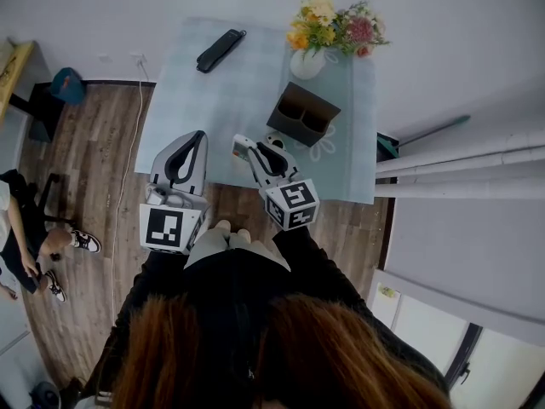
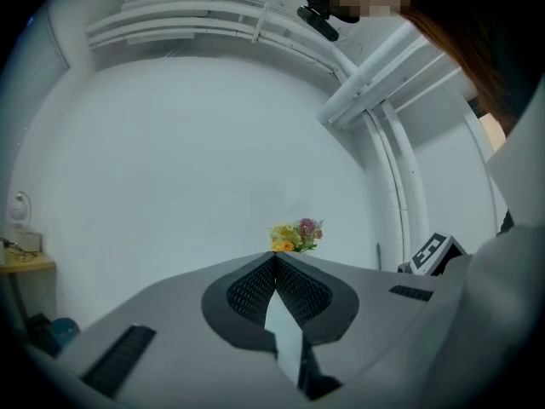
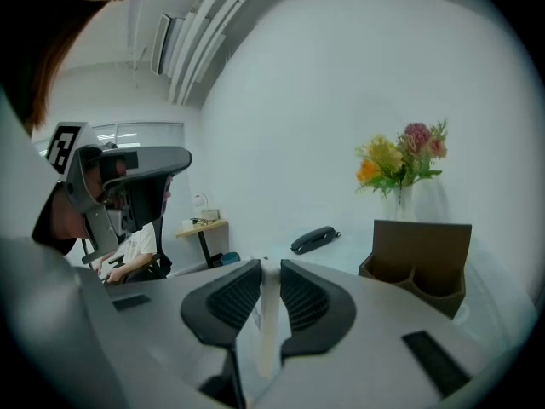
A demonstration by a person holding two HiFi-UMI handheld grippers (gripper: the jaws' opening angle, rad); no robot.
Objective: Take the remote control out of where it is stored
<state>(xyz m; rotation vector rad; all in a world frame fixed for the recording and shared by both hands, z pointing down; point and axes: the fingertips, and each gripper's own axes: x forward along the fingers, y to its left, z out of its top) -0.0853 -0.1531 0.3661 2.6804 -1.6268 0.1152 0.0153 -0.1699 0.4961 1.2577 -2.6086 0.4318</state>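
The white remote control (image 1: 241, 149) is clamped between the pads of my right gripper (image 1: 254, 153), above the near edge of the pale table (image 1: 213, 118). From the right gripper view the remote (image 3: 264, 331) shows edge-on as a thin white slab inside the right gripper (image 3: 262, 267). Just beyond, to the right, stands the brown compartment organizer (image 1: 302, 113), also visible in the right gripper view (image 3: 421, 258); its pockets look empty. My left gripper (image 1: 197, 137) hovers over the table's near left part, shut with nothing in it. Its tips meet in the left gripper view (image 2: 274, 260).
A black phone handset (image 1: 220, 49) lies at the table's far left. A white vase of flowers (image 1: 332, 28) stands behind the organizer. A person (image 1: 17, 228) sits on the wooden floor side at the left. White pipes (image 1: 460, 164) run along the wall at the right.
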